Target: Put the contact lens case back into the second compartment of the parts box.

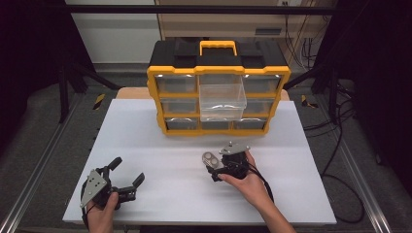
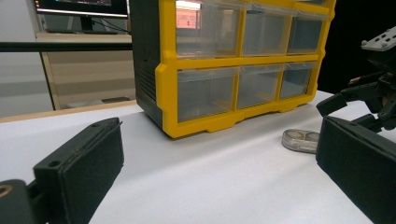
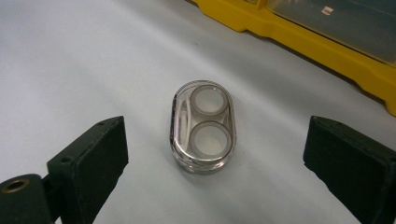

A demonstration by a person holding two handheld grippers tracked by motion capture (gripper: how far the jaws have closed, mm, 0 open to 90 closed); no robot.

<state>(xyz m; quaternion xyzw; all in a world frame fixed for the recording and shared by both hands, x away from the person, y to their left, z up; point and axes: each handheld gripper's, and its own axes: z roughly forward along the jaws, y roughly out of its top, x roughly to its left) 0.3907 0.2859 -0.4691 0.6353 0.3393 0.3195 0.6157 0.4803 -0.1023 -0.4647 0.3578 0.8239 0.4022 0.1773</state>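
A yellow organiser (image 1: pixel 218 73) stands at the table's (image 1: pixel 145 145) far edge, its clear middle drawer (image 1: pixel 222 101) pulled out, seemingly empty. A clear case (image 3: pixel 203 126) with two round wells lies mid-table between the right gripper's (image 3: pixel 215 154) spread jaws, untouched. The left gripper (image 1: pixel 124 177), jaws apart, sits near the front-left corner. No legible writing.

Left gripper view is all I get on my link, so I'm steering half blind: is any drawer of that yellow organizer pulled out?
Observer: Yes. In the high view the top middle drawer of the organizer stands pulled out, with nothing showing inside it.
Operator: That clear thing on the table, what is it?
Observer: A clear oval case with two round wells, lying flat.
Operator: Is the right gripper on it?
Observer: No. The right gripper is open, its jaws either side of the case, not touching it.
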